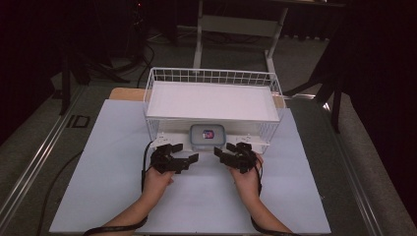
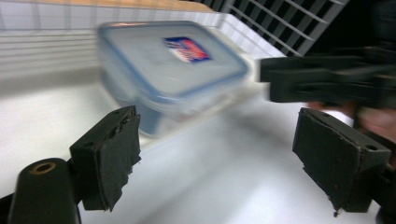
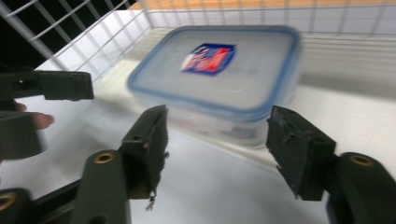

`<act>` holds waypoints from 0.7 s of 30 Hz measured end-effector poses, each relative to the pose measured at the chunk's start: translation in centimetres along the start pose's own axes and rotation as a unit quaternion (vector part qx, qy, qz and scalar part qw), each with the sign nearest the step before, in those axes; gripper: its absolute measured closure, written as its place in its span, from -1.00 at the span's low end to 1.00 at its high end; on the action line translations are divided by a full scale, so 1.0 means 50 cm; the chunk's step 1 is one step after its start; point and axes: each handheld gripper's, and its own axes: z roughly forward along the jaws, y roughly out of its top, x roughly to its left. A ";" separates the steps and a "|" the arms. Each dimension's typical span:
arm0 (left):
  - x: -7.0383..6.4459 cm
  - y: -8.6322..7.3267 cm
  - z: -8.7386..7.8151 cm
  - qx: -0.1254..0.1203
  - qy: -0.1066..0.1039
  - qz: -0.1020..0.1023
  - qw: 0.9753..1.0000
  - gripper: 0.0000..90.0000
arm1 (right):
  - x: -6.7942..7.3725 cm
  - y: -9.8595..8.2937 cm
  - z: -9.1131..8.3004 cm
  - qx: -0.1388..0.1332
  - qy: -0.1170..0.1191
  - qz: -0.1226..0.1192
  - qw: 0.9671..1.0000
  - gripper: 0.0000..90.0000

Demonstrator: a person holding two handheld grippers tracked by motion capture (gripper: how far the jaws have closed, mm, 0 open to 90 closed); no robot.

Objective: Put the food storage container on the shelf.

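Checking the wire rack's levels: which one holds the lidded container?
The lower level, under the white top shelf; the blue-rimmed container sits there at the front opening.

Both grippers, left gripper [image 1: 173, 160] and right gripper [image 1: 239, 156], are all black, with chunky fingers [image 2: 112, 156] wearing ragged, torn pads, brass-ringed screw holes, and black cables trailing off. Forearms bare, no sleeves.

Room dim, table [image 1: 123, 196] lit from above; container [image 2: 173, 70] motion-blurred in both gripper views.
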 end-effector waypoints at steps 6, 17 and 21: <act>-0.027 -0.004 -0.058 -0.007 0.010 0.019 1.000 -0.99 | 0.022 -0.007 0.000 -0.001 0.000 -0.012 1.000 0.36; -0.045 -0.068 -0.112 -0.008 0.025 0.040 0.999 -0.99 | 0.038 -0.013 0.030 0.027 0.006 -0.027 0.999 1.00; -0.046 -0.084 -0.109 -0.013 0.022 0.039 0.999 -0.99 | 0.034 -0.015 0.046 0.034 -0.003 -0.028 0.999 1.00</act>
